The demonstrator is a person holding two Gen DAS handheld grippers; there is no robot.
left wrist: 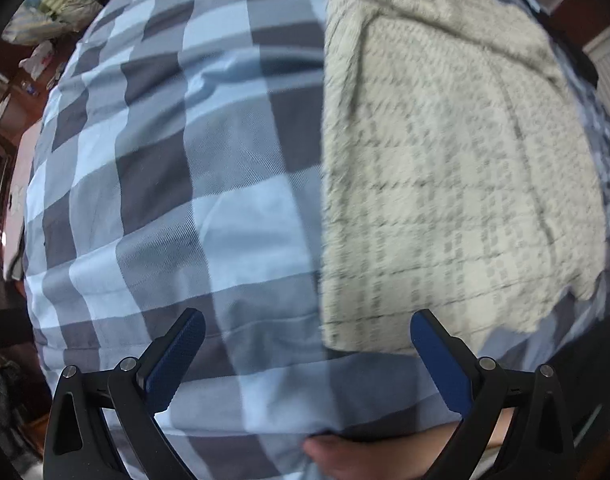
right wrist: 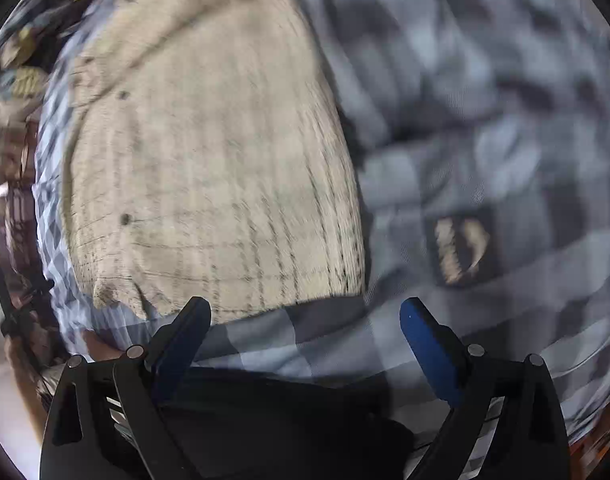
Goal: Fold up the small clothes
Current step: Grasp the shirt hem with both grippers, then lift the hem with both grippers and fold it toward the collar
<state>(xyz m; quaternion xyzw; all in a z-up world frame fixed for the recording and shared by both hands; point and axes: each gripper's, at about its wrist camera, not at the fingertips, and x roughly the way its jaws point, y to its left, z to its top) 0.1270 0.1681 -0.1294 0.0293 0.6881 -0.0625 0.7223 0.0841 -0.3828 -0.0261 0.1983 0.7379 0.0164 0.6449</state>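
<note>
A cream knitted garment [left wrist: 445, 168] lies flat on the checked bedcover [left wrist: 165, 160], apparently spread so its edges are easy to reach. The left claw [left wrist: 307, 344] is released and empty, the garment's hem at its 1 o'clock. The right claw [right wrist: 305, 336] is also released and empty, the garment [right wrist: 209, 152] at its 11 o'clock, probably ahead of a grasp.
</note>
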